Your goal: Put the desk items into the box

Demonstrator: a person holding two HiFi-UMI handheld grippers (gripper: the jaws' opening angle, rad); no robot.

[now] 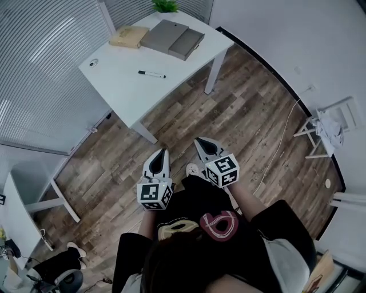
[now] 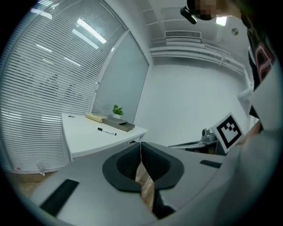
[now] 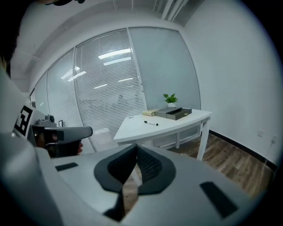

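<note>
Writing: the cubes on both grippers carry only black-and-white square patterns; the print on the person's dark shirt (image 1: 220, 223) cannot be read.
Left gripper (image 1: 163, 153): fingers pressed together, nothing between them; it is held over the wooden floor (image 1: 251, 103).
Right gripper (image 1: 201, 143): fingers together too, empty, just beside the left one.
Desk items: a black marker pen (image 1: 151, 74) lies in the middle of the white desk (image 1: 126, 91); a tan flat item (image 1: 128, 36) lies at the far end.
Box: grey box (image 1: 172, 39), open, touching the tan item, well apart from both grippers.
Hard to tell: a small round thing (image 1: 93, 62) near the desk corner; the green plant (image 1: 166, 6) is cut off by the top edge.
Around: window blinds (image 1: 46, 68), a white cable (image 1: 280, 143) on the floor, a white rack (image 1: 331, 126) at the wall.
</note>
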